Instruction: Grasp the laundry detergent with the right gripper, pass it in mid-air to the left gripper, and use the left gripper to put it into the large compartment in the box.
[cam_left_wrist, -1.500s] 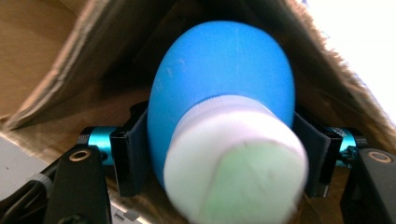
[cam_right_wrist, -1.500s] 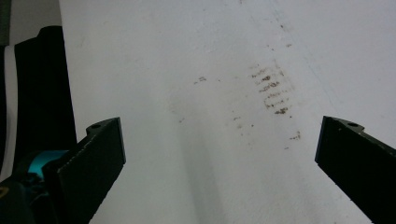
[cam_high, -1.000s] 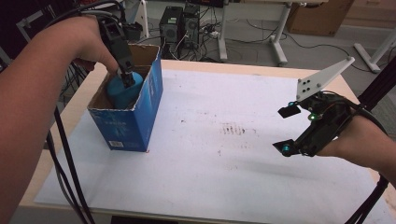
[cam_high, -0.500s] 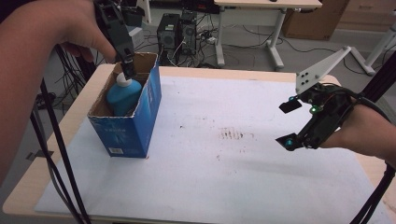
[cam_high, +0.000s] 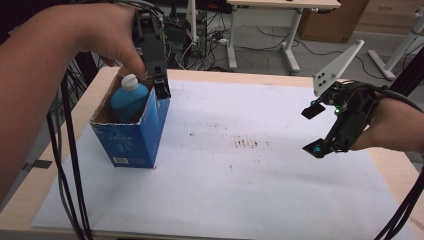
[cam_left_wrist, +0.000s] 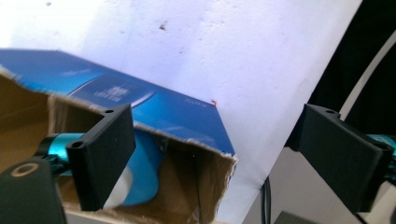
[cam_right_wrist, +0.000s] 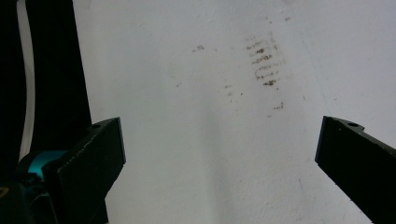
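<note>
In the blue box (cam_high: 134, 136) stands a blue bottle (cam_high: 127, 99).

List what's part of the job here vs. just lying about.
Job:
- blue bottle, standing in the box
- blue cardboard box
- left gripper, jaws just opening above the box

Lying about:
- white sheet with brown smudges
- desks behind the table
</note>
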